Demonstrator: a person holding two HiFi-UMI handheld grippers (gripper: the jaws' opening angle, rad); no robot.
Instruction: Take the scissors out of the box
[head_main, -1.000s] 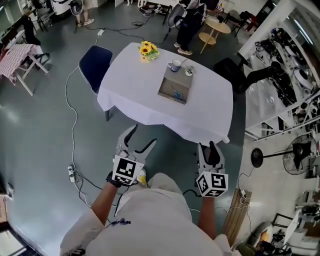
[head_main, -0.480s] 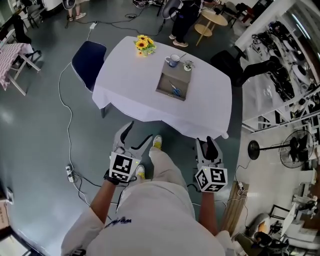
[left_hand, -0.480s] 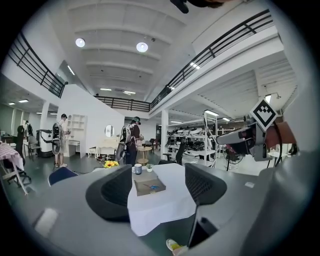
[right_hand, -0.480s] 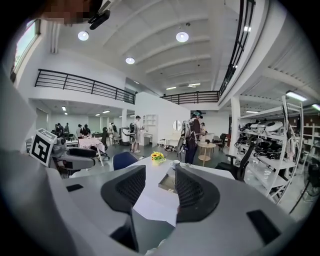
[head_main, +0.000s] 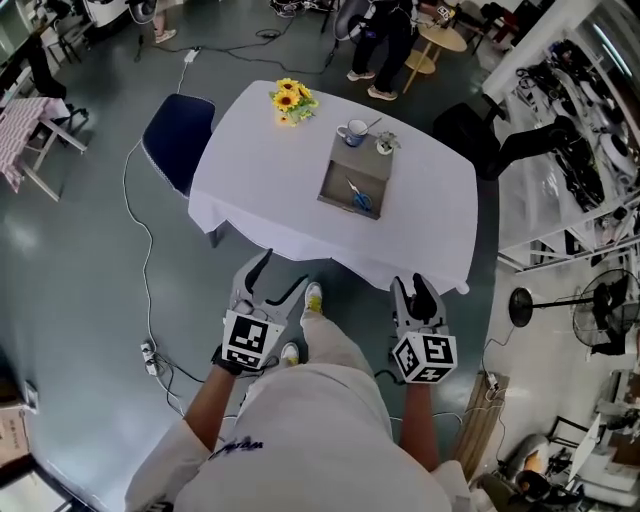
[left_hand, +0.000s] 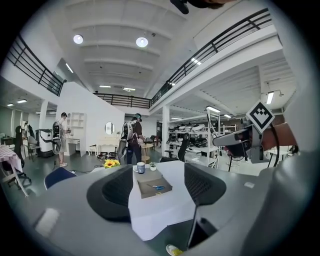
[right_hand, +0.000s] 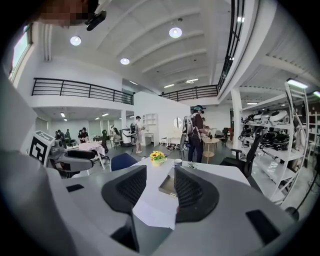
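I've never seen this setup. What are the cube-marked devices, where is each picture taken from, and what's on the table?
A person holds a two-jaw gripper in each hand; the marked cubes belong to them. The head view looks down from the person's head at the left gripper and right gripper. The other two views ride on the grippers, looking along their jaws. Both are open with nothing between them; the right jaws have just been closing slightly. On the table: a box holding scissors, a mug, sunflowers.
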